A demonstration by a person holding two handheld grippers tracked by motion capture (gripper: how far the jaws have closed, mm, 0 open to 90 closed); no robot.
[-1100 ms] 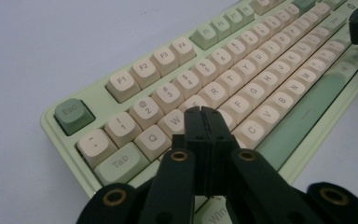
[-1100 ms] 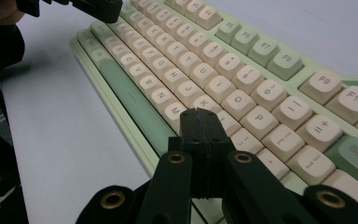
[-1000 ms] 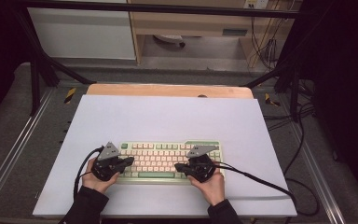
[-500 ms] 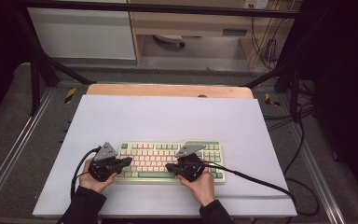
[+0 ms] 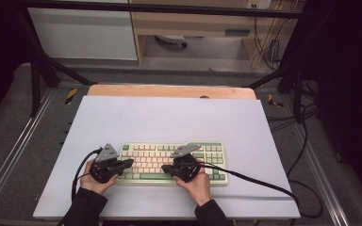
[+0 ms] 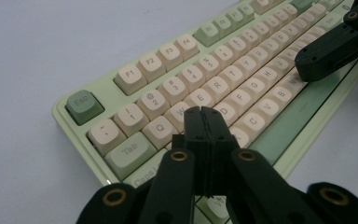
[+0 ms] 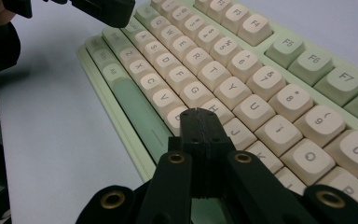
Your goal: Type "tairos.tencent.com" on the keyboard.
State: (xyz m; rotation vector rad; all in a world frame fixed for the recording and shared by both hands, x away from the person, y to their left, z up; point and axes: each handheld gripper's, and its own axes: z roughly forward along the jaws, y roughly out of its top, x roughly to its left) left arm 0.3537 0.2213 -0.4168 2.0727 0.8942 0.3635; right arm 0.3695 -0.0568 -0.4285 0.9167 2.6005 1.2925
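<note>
Two grippers, both with jaws pressed flat together and pinching nothing, worked as pokers over the keyboard [image 5: 174, 162]. Left gripper [image 6: 203, 114] hung its joined tip over the upper-left letter block, around W, E and S in the left gripper view; contact with a key could not be told. Right gripper [image 7: 199, 116] pointed at the middle of the lower letter rows, near H, J and N in the right gripper view, close above the caps, touch again unclear. Each gripper's tip also poked into the other's view at a top corner. In the high view the left hand [image 5: 94, 181] and right hand [image 5: 195, 183] sat at the near edge of the board, cables trailing off both. Step judged: typing, single key presses with closed tips, the right one lining up on a key. Next move would likely call for a short straight push down on one cap, tip centred so it missed the neighbours, then a lift. Keyboard lay on the near half of the table [image 5: 169, 117], long side toward the person. Case was pale green plastic with rounded corners; letter caps were cream, smooth and slightly dished; the Esc key [image 6: 84, 105], Tab, the function cluster and the spacebar [image 7: 135, 107] were sage green. Table top was a matte pale lavender sheet, with a wood strip at its far edge. Jaws were black, matte, with brass-ringed pivots.
</note>
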